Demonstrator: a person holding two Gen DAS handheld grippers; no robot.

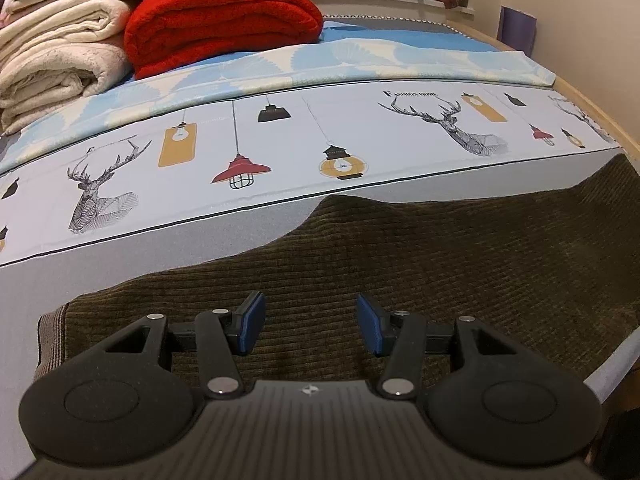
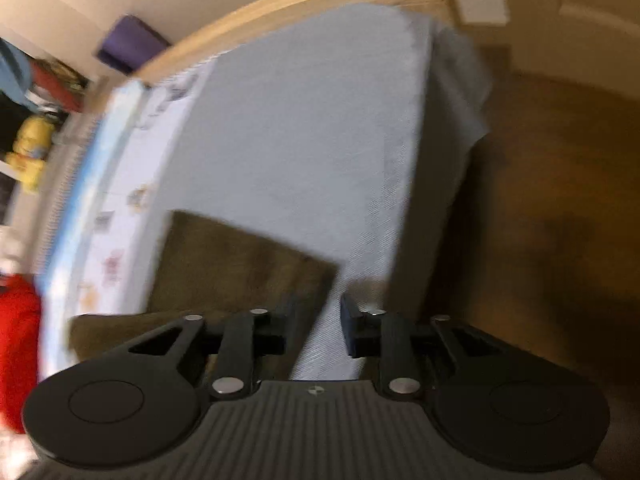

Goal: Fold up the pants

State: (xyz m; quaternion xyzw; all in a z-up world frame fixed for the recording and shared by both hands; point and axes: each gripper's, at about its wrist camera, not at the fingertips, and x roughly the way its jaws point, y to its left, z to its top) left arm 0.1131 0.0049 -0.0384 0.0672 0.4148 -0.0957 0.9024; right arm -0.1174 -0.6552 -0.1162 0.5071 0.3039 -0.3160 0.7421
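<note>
Brown corduroy pants [image 1: 460, 264] lie flat on the bed [image 1: 168, 264], long axis running left-right. Left gripper [image 1: 310, 326] hovers directly over them, jaws released. Right gripper [image 2: 316, 330], jaws released, sits at the pants' edge; view blurred.

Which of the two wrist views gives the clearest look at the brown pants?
The left wrist view. There the brown pants are sharp, ribbed texture visible, spread across the grey sheet under the open left gripper. The right wrist view is motion-blurred and shows only one squared end of them, beside the open right gripper.
</note>
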